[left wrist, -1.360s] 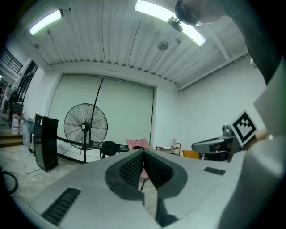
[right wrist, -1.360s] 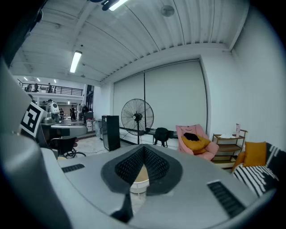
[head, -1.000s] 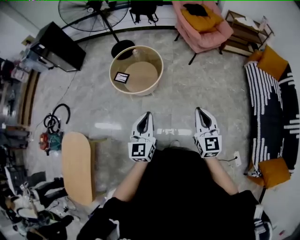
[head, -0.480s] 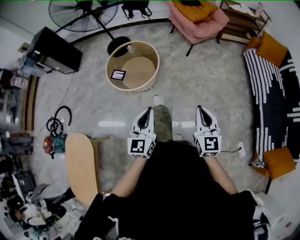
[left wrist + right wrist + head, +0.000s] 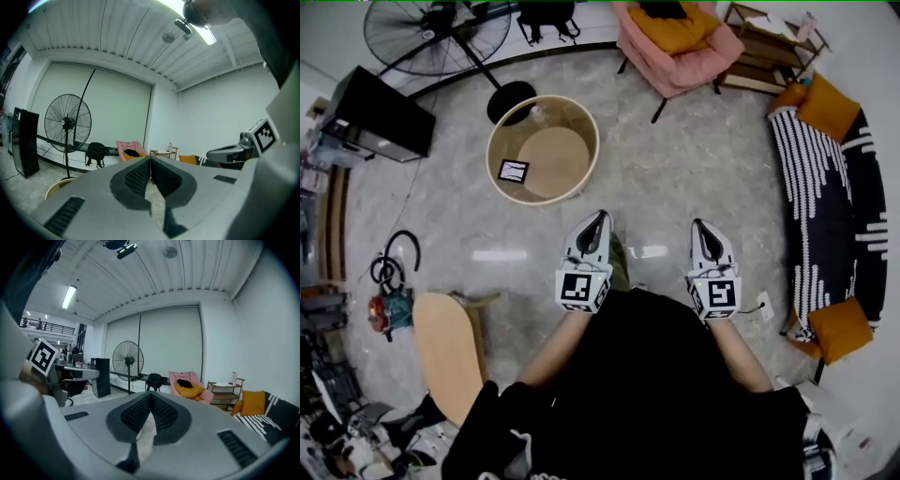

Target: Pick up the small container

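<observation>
Walking forward since a second ago, the person has brought the round wooden tub (image 5: pixel 500 136) off to the left ahead, while the left gripper (image 5: pixel 599 217) and right gripper (image 5: pixel 698 225) ride out front, both pinched closed with nothing in them. What I take for the small container (image 5: pixel 538 114), a pale little thing, stands inside by the tub's far wall, well apart from both. Reaching over that rim with closed jaws would, I reckon, knock it over rather than catch it.
</observation>
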`<state>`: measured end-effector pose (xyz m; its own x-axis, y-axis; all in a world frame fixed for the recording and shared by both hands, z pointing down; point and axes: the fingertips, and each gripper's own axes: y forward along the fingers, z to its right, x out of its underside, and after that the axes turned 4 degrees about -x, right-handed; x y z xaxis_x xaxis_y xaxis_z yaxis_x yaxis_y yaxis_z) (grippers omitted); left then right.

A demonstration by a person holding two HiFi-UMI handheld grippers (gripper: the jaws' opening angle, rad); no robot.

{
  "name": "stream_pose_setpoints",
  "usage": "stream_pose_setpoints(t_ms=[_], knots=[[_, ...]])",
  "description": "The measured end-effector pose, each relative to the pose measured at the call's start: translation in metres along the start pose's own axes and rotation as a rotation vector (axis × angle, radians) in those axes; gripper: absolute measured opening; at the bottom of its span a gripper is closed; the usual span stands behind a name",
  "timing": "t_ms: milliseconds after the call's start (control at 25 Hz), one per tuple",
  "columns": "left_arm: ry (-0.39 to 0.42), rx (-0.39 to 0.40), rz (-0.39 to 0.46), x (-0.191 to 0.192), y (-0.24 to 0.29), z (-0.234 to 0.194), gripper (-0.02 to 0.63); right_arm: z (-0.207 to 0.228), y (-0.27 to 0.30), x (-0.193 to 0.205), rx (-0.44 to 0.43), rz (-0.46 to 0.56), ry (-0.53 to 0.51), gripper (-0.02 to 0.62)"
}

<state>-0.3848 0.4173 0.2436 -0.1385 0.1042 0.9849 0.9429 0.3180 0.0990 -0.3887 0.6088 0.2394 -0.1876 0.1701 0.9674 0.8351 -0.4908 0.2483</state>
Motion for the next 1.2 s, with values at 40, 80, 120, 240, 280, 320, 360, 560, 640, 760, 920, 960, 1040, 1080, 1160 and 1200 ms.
stream_pose_setpoints(t_ms=[40,80,120,240,280,320,360,560,640,760,920,960,1040,1080,1160,1200], knots=[[0.002,-0.007,0.004,-0.002,0.013,-0.01,0.02,0.005,0.019,-0.004,-0.008,-0.002,-0.003,0.017],[0.003,-0.017,0.008,-0.003,0.026,-0.023,0.02,0.007,0.04,-0.009,-0.019,-0.004,-0.008,0.017],[0.0,-0.029,0.007,-0.005,0.04,-0.039,0.02,0.009,0.063,-0.015,-0.032,-0.009,-0.011,0.017],[-0.022,-0.058,-0.005,-0.01,0.089,-0.103,0.02,0.009,0.148,-0.03,-0.067,-0.037,0.016,0.017],[-0.023,-0.068,-0.012,-0.012,0.105,-0.124,0.02,0.01,0.175,-0.034,-0.074,-0.049,0.026,0.017],[-0.024,-0.077,-0.018,-0.015,0.118,-0.143,0.02,0.011,0.198,-0.039,-0.079,-0.06,0.031,0.017],[-0.028,-0.085,-0.021,-0.019,0.128,-0.159,0.02,0.011,0.217,-0.044,-0.082,-0.067,0.032,0.017],[-0.081,-0.113,-0.005,-0.034,0.164,-0.214,0.02,0.002,0.286,-0.075,-0.131,-0.079,-0.007,0.017],[-0.093,-0.121,-0.005,-0.036,0.174,-0.229,0.02,-0.003,0.305,-0.087,-0.151,-0.078,-0.019,0.016],[-0.101,-0.117,-0.001,-0.046,0.191,-0.249,0.02,0.003,0.329,-0.106,-0.13,-0.067,-0.026,0.017],[-0.087,-0.097,0.032,-0.063,0.215,-0.279,0.02,0.011,0.369,-0.121,-0.111,-0.082,-0.012,0.017],[-0.082,-0.094,0.036,-0.065,0.219,-0.284,0.02,0.01,0.377,-0.123,-0.115,-0.085,-0.007,0.017],[-0.076,-0.091,0.037,-0.067,0.226,-0.294,0.02,0.004,0.391,-0.124,-0.125,-0.087,0.008,0.017],[-0.08,-0.09,0.035,-0.068,0.231,-0.301,0.02,-0.002,0.4,-0.124,-0.133,-0.087,0.013,0.017],[-0.087,-0.085,0.029,-0.067,0.237,-0.317,0.02,-0.02,0.418,-0.126,-0.161,-0.092,0.006,0.017],[-0.087,-0.085,0.026,-0.068,0.238,-0.324,0.02,-0.029,0.425,-0.129,-0.178,-0.095,-0.005,0.017]])
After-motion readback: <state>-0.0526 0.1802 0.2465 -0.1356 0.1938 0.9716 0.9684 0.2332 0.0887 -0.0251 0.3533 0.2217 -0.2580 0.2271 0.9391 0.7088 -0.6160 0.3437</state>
